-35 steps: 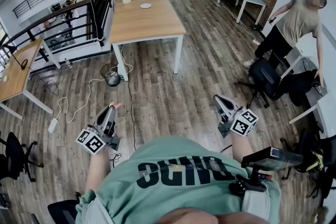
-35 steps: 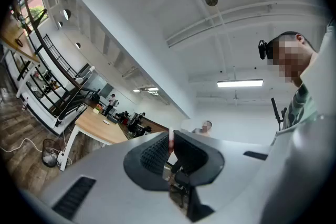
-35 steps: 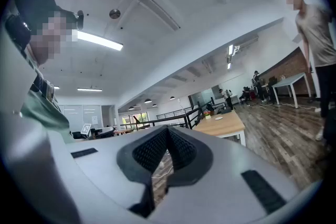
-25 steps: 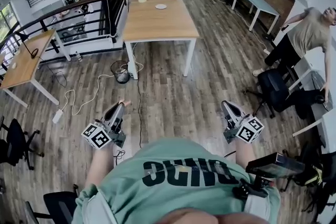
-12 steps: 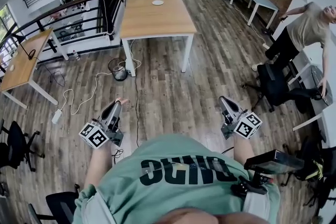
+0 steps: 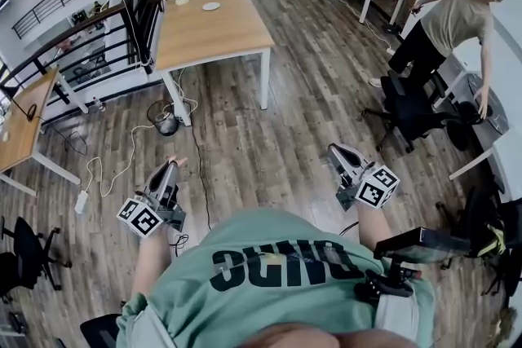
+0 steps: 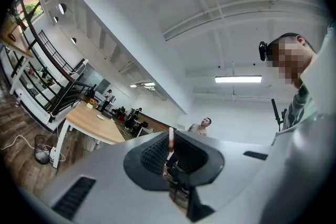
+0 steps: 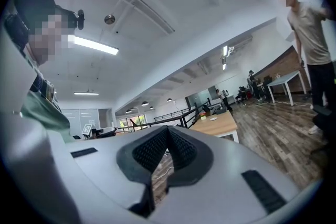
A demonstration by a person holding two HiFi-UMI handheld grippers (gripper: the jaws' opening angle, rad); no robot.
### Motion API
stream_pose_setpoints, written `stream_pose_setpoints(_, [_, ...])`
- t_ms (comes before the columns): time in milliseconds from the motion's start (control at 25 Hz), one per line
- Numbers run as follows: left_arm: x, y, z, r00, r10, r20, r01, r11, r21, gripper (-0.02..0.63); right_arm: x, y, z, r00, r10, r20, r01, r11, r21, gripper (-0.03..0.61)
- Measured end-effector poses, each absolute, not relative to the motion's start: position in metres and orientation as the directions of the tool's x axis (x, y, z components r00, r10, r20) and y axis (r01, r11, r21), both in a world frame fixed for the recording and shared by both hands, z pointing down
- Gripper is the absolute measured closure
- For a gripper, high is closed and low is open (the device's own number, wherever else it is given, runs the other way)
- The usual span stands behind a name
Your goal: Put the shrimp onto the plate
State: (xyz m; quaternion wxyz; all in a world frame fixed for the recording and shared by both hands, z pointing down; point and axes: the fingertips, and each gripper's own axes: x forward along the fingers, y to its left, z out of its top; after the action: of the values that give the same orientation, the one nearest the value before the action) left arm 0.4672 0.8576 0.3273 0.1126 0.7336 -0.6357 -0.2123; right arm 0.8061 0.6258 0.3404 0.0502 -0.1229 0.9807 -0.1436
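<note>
Left tool [image 6: 171,169] pinching shrimp [image 7: 171,139], right tool [image 6: 333,150] closed empty, table [image 6: 212,33] shifted leftward in view.

Wooden table [image 6: 214,28] ahead — office chair [image 6: 405,112], bystander [image 6: 453,16] at right.

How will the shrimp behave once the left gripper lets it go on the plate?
Probably light: the shrimp is a thin sliver pinched in the left gripper. It looks straight, not drooping, so it is likely fairly stiff. Being so slim, it should lie flat on the plate rather than roll.
</note>
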Motion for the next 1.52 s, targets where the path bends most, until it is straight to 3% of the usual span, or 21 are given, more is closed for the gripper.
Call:
stream_pose_setpoints(520, [0.584,0.772,0.318,0.197,-0.969,-0.146,-0.87,-0.242,0.43,0.583,0.932,0.579,0.35,-0.951,-0.307,-0.04,-0.286,0.922,-0.263,0.575])
stream_pose_setpoints(880, [0.625,0.731,0.315,0.246,-0.965,-0.091,-0.87,-0.261,0.418,0.583,0.955,0.554,0.364,-0.958,-0.285,-0.035,-0.267,0.93,-0.253,0.575])
stream_pose_setpoints(1240, [0.584,0.717,0.332,0.244,-0.965,-0.093,-0.858,-0.259,0.444,0.583,0.905,0.537,0.373,-0.964,-0.268,0.004,-0.259,0.928,-0.266,0.575])
stream_pose_setpoints(1520, [0.473,0.713,0.347,0.219,-0.967,-0.132,-0.838,-0.256,0.482,0.583,0.796,0.532,0.361,-0.963,-0.269,0.031,-0.268,0.934,-0.234,0.575])
